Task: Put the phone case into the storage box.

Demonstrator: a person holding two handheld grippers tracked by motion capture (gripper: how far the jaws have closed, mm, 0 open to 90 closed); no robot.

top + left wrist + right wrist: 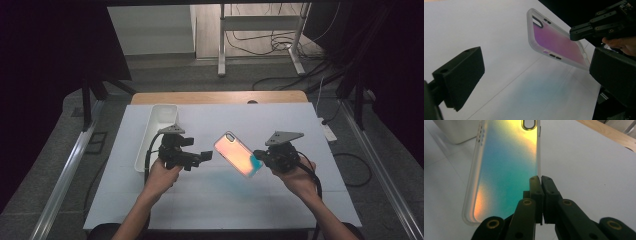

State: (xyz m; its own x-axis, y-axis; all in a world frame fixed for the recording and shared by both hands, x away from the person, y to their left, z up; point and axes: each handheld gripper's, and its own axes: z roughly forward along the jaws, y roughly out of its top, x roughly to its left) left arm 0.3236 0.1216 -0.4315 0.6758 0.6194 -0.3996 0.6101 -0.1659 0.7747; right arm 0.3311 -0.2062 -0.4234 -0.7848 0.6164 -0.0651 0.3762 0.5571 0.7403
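Note:
An iridescent phone case (238, 153) with a clear rim hangs tilted above the white table, camera cutout at its far end. My right gripper (260, 156) is shut on its near side rim; in the right gripper view the case (504, 167) shimmers yellow, teal and orange, with the edge pinched at the gripper (540, 178). My left gripper (206, 156) is open with nothing between its jaws, a short way left of the case. In the left gripper view the case (559, 41) looks purple and floats beyond the gap of the gripper (536, 75), held by the right gripper (576, 33).
A long white tray (156, 134) stands at the table's left, just behind my left hand; its corner (456, 132) shows in the right gripper view. A wooden strip (220, 97) runs along the far edge. Cables and a metal stand lie on the floor beyond.

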